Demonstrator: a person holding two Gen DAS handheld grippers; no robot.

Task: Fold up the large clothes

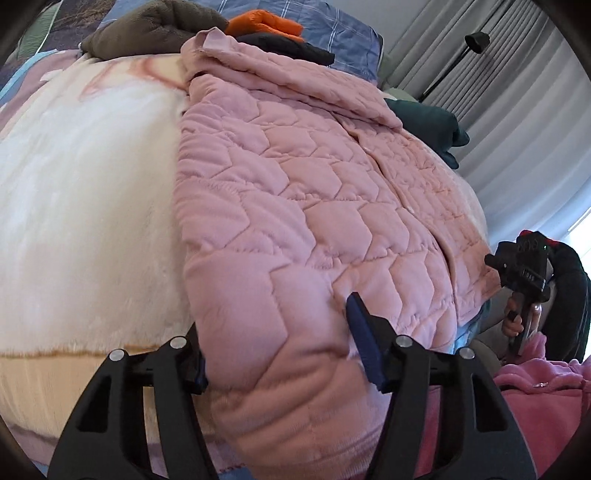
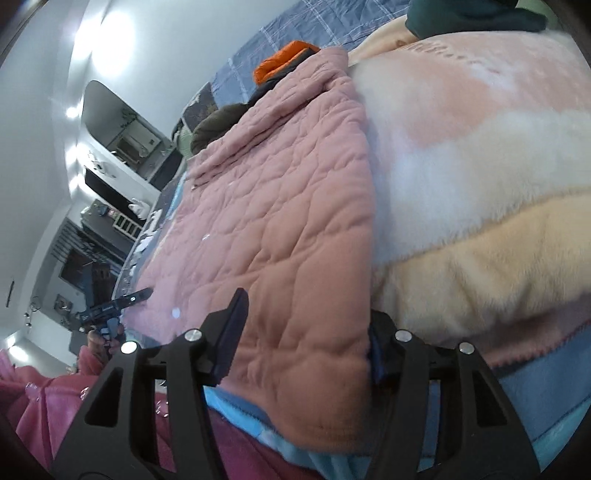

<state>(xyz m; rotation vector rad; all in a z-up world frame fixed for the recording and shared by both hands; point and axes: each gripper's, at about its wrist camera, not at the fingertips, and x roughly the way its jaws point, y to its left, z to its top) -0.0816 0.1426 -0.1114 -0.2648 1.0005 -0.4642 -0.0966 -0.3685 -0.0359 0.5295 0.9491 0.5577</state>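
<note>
A pink quilted jacket (image 1: 295, 192) lies spread flat on the bed, collar at the far end. My left gripper (image 1: 277, 332) is shut on the jacket's near hem corner; the right finger (image 1: 364, 343) dents the padding and the left pad is half hidden behind the hem. In the right wrist view the jacket (image 2: 280, 206) runs away from me, and my right gripper (image 2: 306, 310) is shut on its other near corner, one finger (image 2: 232, 332) on top and the other at the jacket's edge. Each gripper also shows small in the other's view: right gripper (image 1: 491, 260), left gripper (image 2: 142, 294).
A plush cream, white and pink blanket (image 1: 85, 203) covers the bed under the jacket. Brown (image 1: 147, 26), orange (image 1: 266, 24) and dark teal (image 1: 436, 125) garments lie at the far end. Grey curtains (image 1: 517, 92) hang on the right. A person's pink fleece clothing (image 1: 535, 387) is close by.
</note>
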